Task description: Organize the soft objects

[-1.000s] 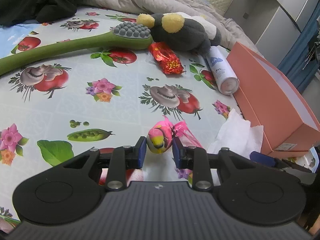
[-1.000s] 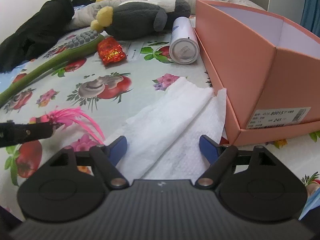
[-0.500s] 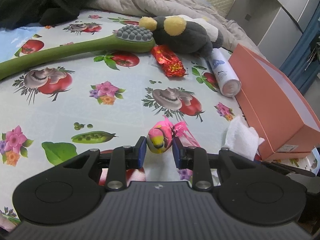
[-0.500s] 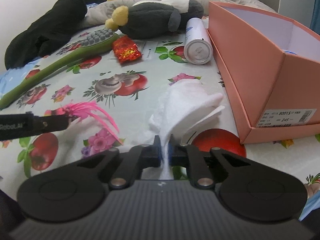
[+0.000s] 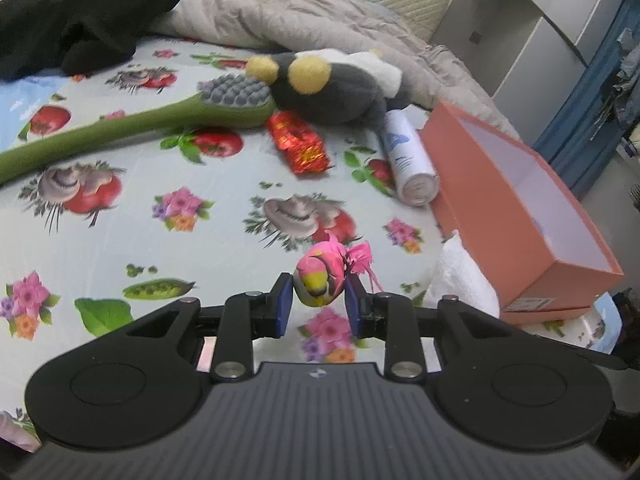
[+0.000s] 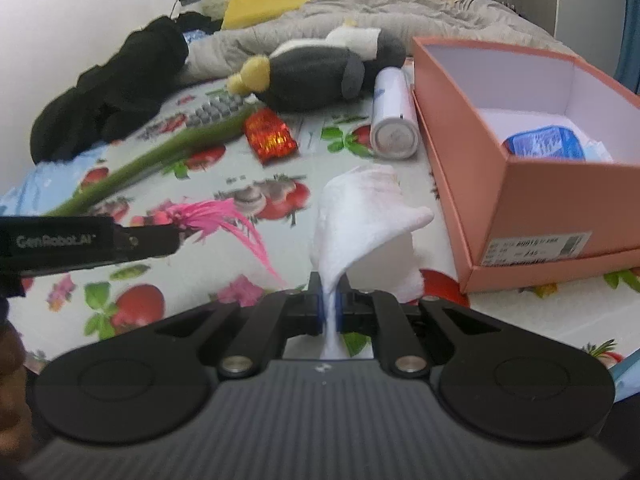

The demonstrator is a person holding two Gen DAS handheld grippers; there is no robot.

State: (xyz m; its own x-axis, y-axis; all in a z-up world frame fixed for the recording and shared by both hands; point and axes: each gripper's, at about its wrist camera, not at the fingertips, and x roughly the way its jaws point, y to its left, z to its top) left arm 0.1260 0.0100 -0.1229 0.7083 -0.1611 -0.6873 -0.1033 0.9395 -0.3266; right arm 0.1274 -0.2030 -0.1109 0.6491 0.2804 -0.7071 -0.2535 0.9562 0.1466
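My left gripper (image 5: 319, 300) is shut on a small pink and yellow bird toy (image 5: 320, 278) with pink feathers, held above the printed cloth. The same gripper shows at the left of the right wrist view, feathers (image 6: 224, 220) trailing from it. My right gripper (image 6: 329, 308) is shut on a white paper towel (image 6: 360, 224), which hangs bunched above the cloth. The towel (image 5: 460, 276) also shows at the right of the left wrist view. An open salmon box (image 6: 500, 184) (image 5: 520, 216) lies to the right, with a blue packet (image 6: 544, 144) inside.
On the fruit-printed cloth (image 5: 120, 232) lie a green long-handled brush (image 5: 168, 120), a red foil packet (image 5: 300, 146), a white spray can (image 5: 408, 164) and a grey and yellow plush toy (image 5: 332, 84). Black clothing (image 5: 80, 12) and a grey quilt (image 5: 300, 16) lie behind.
The right gripper closed on the flat paper towel and lifted it into a bunch. Both grippers rose, the left still holding the bird toy.
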